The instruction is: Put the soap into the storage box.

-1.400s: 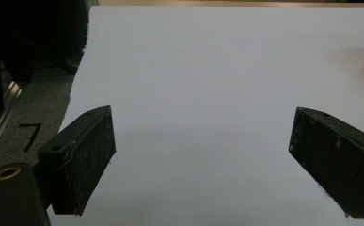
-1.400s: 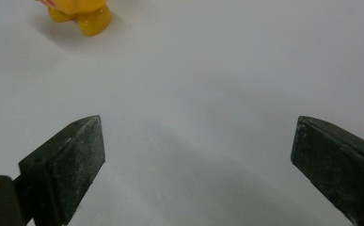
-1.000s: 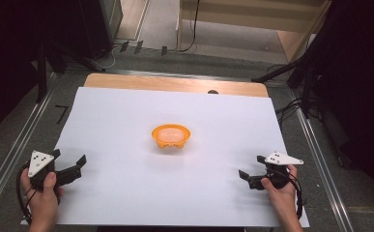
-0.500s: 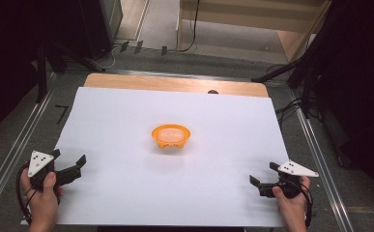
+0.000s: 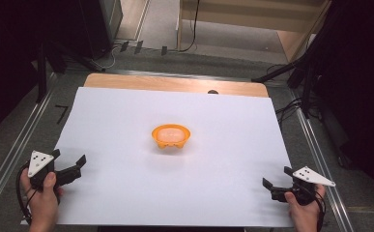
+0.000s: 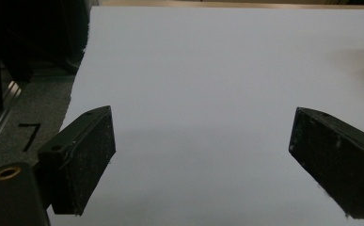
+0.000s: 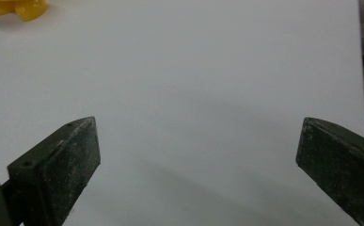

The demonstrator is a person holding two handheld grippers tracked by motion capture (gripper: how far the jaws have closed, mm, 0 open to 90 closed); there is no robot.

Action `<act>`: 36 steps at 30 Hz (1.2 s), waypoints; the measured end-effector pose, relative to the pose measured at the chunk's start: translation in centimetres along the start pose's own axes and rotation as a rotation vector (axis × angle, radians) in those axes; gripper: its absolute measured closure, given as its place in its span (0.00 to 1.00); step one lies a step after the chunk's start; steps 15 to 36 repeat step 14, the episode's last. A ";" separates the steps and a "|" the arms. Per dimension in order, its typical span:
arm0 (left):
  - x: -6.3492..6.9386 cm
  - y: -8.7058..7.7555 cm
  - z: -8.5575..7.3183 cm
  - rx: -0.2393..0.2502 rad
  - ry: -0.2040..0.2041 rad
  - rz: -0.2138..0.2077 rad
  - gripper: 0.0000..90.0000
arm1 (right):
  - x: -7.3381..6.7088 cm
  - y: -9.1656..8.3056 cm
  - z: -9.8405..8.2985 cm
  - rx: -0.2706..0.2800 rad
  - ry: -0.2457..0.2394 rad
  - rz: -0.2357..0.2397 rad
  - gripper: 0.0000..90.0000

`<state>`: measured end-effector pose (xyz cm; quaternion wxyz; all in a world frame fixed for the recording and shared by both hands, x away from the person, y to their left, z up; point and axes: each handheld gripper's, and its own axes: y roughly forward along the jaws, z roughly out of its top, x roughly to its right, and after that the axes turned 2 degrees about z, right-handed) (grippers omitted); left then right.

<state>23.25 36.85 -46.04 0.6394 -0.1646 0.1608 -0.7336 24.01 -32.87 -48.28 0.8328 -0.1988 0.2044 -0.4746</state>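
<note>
An orange bowl-shaped object (image 5: 170,136) sits upright in the middle of the white sheet (image 5: 126,116); its lower edge (image 7: 16,8) peeks into the top left of the right gripper view. My left gripper (image 5: 69,162) rests near the sheet's front left corner, held by a hand, jaws wide open and empty (image 6: 202,155). My right gripper (image 5: 277,177) is near the front right corner, also wide open with nothing between its jaws (image 7: 198,165). Both grippers are far from the orange object.
The white sheet covers a wooden table (image 5: 175,83) whose far edge shows. Metal rails (image 5: 10,154) run along both sides. Cables (image 5: 291,104) and dark stands (image 5: 44,58) lie on the floor beyond the table.
My right gripper has drawn back toward the front right corner of the sheet. The left gripper and the orange object have stayed in place.
</note>
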 end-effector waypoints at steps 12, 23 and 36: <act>0.0 0.0 0.0 -0.005 -0.003 0.001 0.07 | 0.9 -0.7 -0.7 0.021 0.052 -0.002 0.01; 0.0 0.0 0.0 -0.005 -0.004 0.001 0.07 | 0.7 -0.6 -0.6 0.013 0.036 -0.010 0.01; 0.0 0.0 0.0 -0.005 -0.004 0.001 0.07 | 0.7 -0.6 -0.6 0.013 0.036 -0.010 0.01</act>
